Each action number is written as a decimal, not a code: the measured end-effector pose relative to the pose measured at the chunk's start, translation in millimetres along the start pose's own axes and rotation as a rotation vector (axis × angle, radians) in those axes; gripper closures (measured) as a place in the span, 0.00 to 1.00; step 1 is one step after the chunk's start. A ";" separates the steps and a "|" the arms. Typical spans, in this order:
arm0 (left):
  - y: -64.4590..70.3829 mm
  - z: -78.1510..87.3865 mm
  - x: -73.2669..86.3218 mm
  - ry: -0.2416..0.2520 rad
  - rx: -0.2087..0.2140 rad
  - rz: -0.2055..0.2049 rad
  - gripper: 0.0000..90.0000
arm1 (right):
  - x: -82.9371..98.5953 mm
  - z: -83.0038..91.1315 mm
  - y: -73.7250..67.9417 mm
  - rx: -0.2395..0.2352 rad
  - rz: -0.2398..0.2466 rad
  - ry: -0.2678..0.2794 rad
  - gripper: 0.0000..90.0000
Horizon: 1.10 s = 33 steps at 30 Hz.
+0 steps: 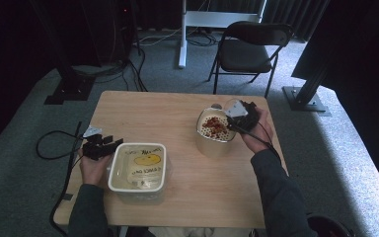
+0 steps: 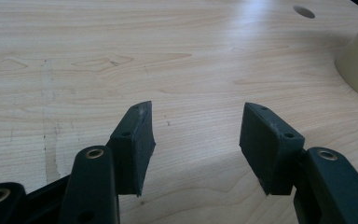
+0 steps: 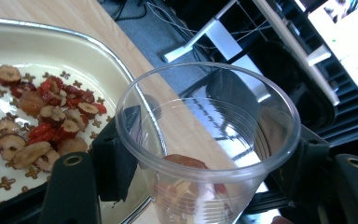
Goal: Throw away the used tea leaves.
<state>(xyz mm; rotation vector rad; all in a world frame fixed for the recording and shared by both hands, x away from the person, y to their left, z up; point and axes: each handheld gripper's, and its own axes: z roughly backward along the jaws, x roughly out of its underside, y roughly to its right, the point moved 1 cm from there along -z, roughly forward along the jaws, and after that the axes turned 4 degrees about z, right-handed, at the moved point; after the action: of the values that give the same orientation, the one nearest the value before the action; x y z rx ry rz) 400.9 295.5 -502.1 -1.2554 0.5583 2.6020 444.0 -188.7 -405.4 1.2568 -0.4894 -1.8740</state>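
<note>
My right gripper (image 3: 205, 186) is clamped on a clear plastic cup (image 3: 209, 140), tipped toward the cream bowl (image 1: 214, 140) — its mouth hangs just over the bowl's far rim. A few dried fruit pieces (image 3: 186, 186) cling to the cup's bottom; the rest (image 3: 42, 126) lie in the bowl. I judge the pour needs more tilt. My left gripper (image 2: 196, 140), jaws apart and empty, sits just beside the lidded tub (image 1: 138, 170), well apart from the bowl.
</note>
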 end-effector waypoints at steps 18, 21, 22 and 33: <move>-0.4 0.6 -0.3 -0.001 0.000 0.000 0.50 | -7.8 -6.1 -23.6 0.081 0.320 -0.099 0.36; -0.4 0.4 -0.2 -0.002 0.001 0.001 0.50 | -7.5 -5.6 -23.1 0.098 0.359 -0.116 0.36; -0.4 0.4 -0.2 -0.002 0.000 0.000 0.50 | -7.5 -5.3 -23.2 0.104 0.368 -0.121 0.36; -0.3 0.0 -0.2 -0.001 0.002 0.001 0.50 | -4.6 -5.4 -22.6 0.124 0.440 -0.151 0.36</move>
<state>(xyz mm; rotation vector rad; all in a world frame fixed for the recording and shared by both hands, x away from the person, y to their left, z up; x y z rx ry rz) 401.1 295.8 -502.0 -1.2530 0.5607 2.6023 440.4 -171.0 -420.6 0.9892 -0.8973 -1.5850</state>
